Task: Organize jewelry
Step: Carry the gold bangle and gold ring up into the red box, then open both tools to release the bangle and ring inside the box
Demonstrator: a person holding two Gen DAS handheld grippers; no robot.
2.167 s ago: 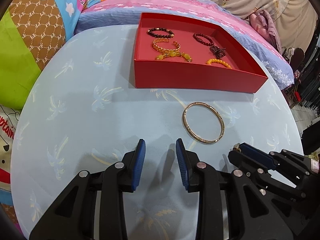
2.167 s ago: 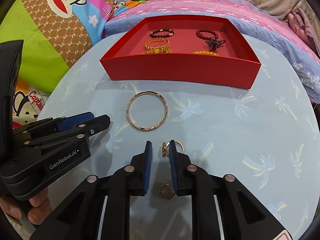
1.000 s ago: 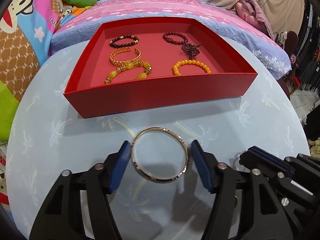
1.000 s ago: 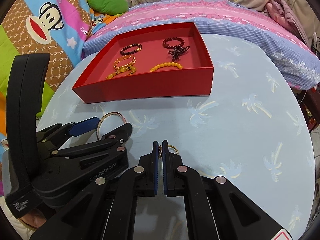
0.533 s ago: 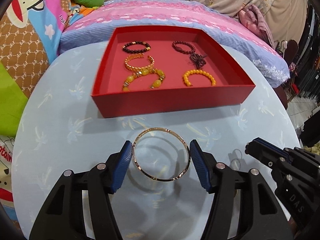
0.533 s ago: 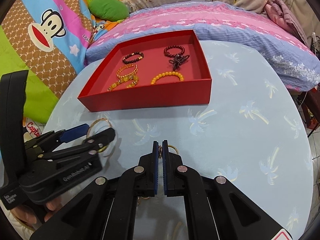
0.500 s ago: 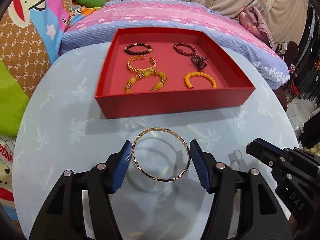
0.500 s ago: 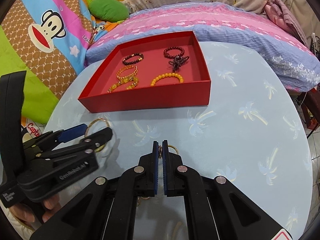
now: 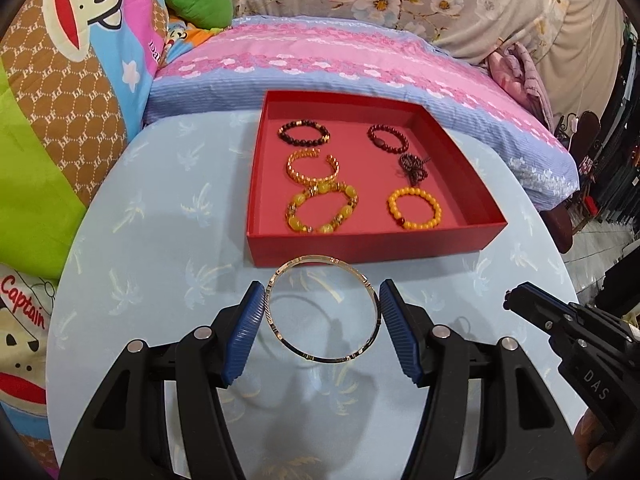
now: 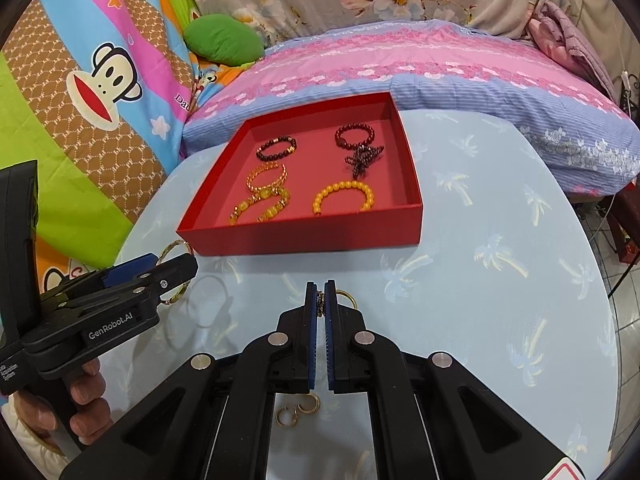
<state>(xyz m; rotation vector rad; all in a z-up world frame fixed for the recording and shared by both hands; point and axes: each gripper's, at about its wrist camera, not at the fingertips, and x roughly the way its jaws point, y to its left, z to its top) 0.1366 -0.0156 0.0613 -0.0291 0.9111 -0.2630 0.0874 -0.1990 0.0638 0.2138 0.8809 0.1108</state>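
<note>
A thin gold bangle (image 9: pixel 323 357) hangs just above the table, its shadow below it. My left gripper (image 9: pixel 321 300) is shut on its two sides with the blue pads. The red tray (image 9: pixel 372 248) lies just beyond it and holds several bead bracelets, among them an orange one (image 9: pixel 414 208) and a gold cuff (image 9: pixel 312 168). My right gripper (image 10: pixel 320 292) is shut on a small gold ring (image 10: pixel 320 303), lifted off the table in front of the tray (image 10: pixel 304 236). In the right wrist view my left gripper (image 10: pixel 172 268) sits at the left with the bangle (image 10: pixel 173 246).
Small gold rings (image 10: pixel 298 410) lie loose on the round pale-blue table (image 10: pixel 500 280), under my right gripper. A pink and blue pillow (image 9: pixel 340 64) lies behind the tray. A cartoon quilt (image 9: pixel 60 100) rises on the left. A hand (image 10: pixel 86 396) holds the left gripper.
My left gripper closed on the bangle and lifted it off the table. My right gripper shut on the small ring and rose a little. The tray now looks farther off.
</note>
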